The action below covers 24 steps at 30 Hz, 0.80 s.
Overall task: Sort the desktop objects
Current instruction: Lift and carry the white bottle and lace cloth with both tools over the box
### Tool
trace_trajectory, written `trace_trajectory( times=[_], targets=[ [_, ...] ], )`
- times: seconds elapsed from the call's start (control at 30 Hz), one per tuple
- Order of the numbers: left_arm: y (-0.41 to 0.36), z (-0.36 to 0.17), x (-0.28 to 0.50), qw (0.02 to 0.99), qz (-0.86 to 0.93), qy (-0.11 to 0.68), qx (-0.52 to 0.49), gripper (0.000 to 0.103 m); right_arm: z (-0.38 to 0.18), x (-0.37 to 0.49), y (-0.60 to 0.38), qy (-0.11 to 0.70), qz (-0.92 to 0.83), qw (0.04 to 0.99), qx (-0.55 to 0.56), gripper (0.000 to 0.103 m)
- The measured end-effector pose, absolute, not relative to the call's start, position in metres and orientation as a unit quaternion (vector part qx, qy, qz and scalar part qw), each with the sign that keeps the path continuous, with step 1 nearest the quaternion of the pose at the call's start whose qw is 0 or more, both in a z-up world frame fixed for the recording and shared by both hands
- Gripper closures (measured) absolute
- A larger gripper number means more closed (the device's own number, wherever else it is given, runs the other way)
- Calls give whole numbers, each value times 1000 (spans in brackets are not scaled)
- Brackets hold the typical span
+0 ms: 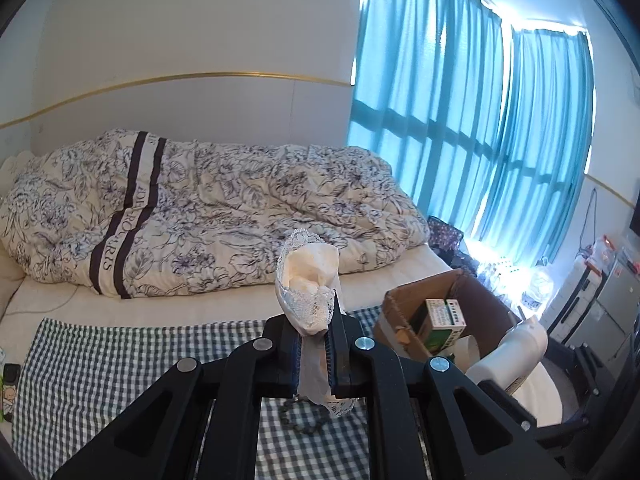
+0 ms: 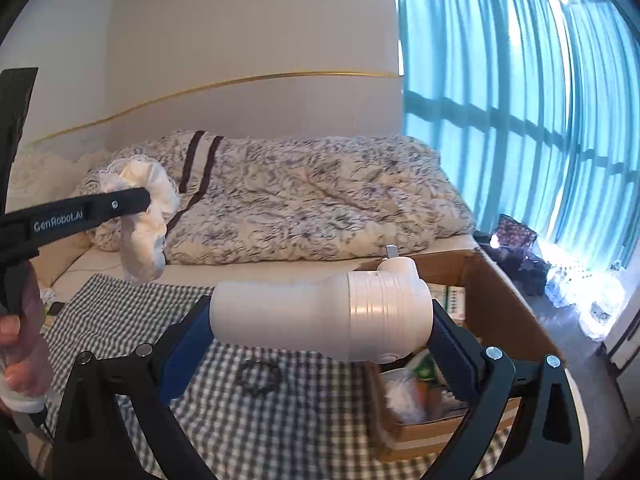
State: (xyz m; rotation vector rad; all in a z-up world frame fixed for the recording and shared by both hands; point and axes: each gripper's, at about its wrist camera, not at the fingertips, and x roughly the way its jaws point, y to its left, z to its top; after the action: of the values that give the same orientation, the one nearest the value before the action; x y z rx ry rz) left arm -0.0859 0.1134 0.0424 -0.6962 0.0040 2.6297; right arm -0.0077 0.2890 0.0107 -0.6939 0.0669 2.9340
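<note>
- One open cardboard box point(image 2: 472, 276) stood on the checked cloth point(image 1: 120, 364), with a green carton point(image 1: 442, 322) inside.
- One smooth white plastic bottle point(image 2: 320, 314) lay sideways, clamped in the right gripper point(image 2: 320, 340) above the box's near edge.
- One lacy cream cloth bundle point(image 1: 308, 280) was pinched in the raised left gripper point(image 1: 314, 350).
- One dark bead bracelet point(image 2: 258, 376) lay on the cloth.

The bottle point(image 2: 320, 320) looks smooth, matt white plastic. The cloth point(image 1: 308, 284) is soft, lace-edged fabric; the box point(image 2: 504, 292) is plain matt cardboard.
</note>
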Motion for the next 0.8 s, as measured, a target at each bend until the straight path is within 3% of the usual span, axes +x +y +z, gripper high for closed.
trace_trajectory(
  times=[0.8],
  targets=[
    [230, 36, -79, 273, 929, 44, -245, 93, 0, -3, 401, 51, 961, 129, -237, 4]
  ],
)
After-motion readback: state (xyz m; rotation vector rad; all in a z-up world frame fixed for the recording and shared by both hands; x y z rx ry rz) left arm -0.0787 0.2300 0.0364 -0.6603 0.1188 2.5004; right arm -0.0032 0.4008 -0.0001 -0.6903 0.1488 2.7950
